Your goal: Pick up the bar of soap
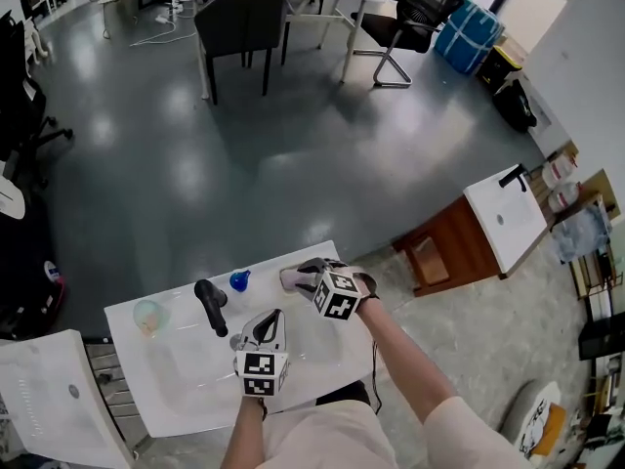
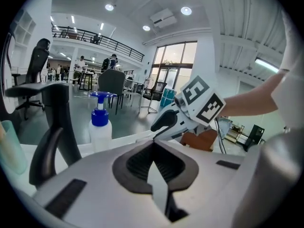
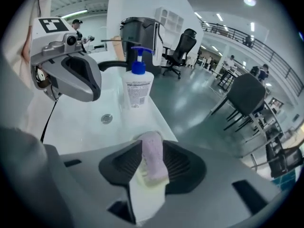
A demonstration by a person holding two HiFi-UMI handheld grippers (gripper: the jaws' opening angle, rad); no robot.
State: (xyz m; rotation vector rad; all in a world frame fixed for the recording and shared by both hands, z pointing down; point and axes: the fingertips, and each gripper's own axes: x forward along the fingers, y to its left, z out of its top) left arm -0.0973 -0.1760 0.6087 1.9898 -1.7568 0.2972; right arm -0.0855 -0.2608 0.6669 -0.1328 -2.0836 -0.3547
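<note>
"Two grippers you hold; how are their jaws?"

"On my left gripper [image 2: 153,146] the jaws are together, with nothing between them. On my right gripper [image 1: 307,274] they are apart, and the bar of soap [image 3: 153,158] stands in the gap, very close to both pads. If it touches them, I cannot see clearly."

"Where does the bar lie?"

"At the far rim of the white basin [image 1: 186,384], to the right of the blue pump bottle [image 1: 239,280] in the head view. From there only a pale pinkish end of the bar shows; the rest is covered by my right gripper."

"What else is hard to read?"

"Under the bar, in the right gripper view, there is a pale yellow patch [image 3: 146,196]; what it is I cannot tell. The black faucet [image 1: 210,307] looks large and blurred in the left gripper view, and its base is hidden behind the body of my left gripper. The clear cup [image 1: 149,316] shows there only as a strip at the left border. The label of the bottle is too small to read. My left gripper hangs over the basin, apart from the soap."
</note>
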